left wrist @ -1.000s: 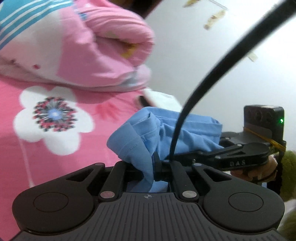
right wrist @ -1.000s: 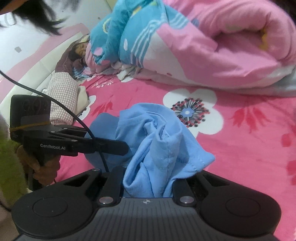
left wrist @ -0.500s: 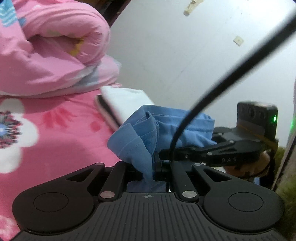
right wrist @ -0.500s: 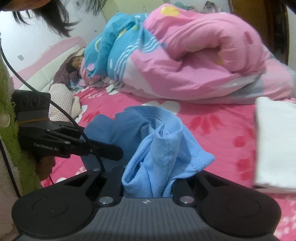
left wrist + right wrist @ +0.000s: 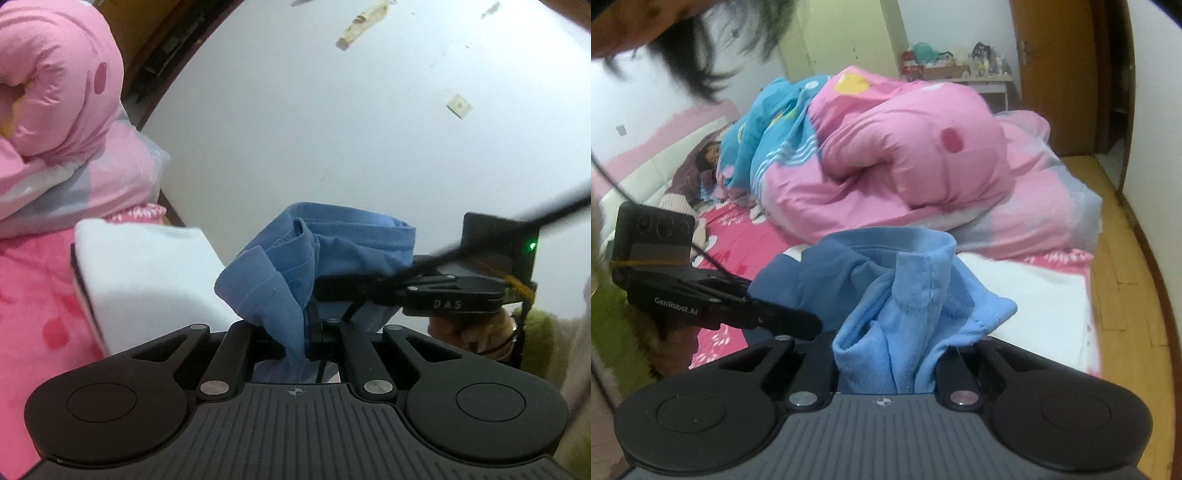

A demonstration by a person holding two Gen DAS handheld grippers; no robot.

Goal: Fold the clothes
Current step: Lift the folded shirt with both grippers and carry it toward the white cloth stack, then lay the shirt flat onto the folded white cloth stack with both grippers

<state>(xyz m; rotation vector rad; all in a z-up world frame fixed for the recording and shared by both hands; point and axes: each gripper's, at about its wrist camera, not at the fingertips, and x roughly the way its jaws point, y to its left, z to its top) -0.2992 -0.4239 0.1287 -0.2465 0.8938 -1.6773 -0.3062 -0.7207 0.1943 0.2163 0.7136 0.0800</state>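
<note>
1. Blue garment [image 5: 295, 266], bunched and creased, hangs in the air above the bed, held between the two hand-held tools with a hemmed edge folded over at its top
2. In the left wrist view the left gripper [image 5: 295, 343] has its jaws pressed together on a narrow fold of the cloth, which rises straight up out of them
3. In the right wrist view the right gripper [image 5: 890, 365] is pinching a thicker wad of the same garment, the fabric filling the space between its jaws and spilling up and to the right
4. Each tool shows in the other's view: the right one comes in from the right edge of the left view, its tip touching the cloth, held by a hand [image 5: 469, 328] beside a green fuzzy sleeve [image 5: 535, 332]; the left one enters the right view from the left
5. A black cable [image 5: 517, 225] runs across the upper right of the left view
6. Just behind the garment lies a white folded cloth [image 5: 1034, 295] on the pink floral bedsheet [image 5: 738, 240]
7. Farther back a rolled pink and blue quilt [image 5: 905, 147] rests on the bed, with a wooden floor [image 5: 1126, 277] to the right
</note>
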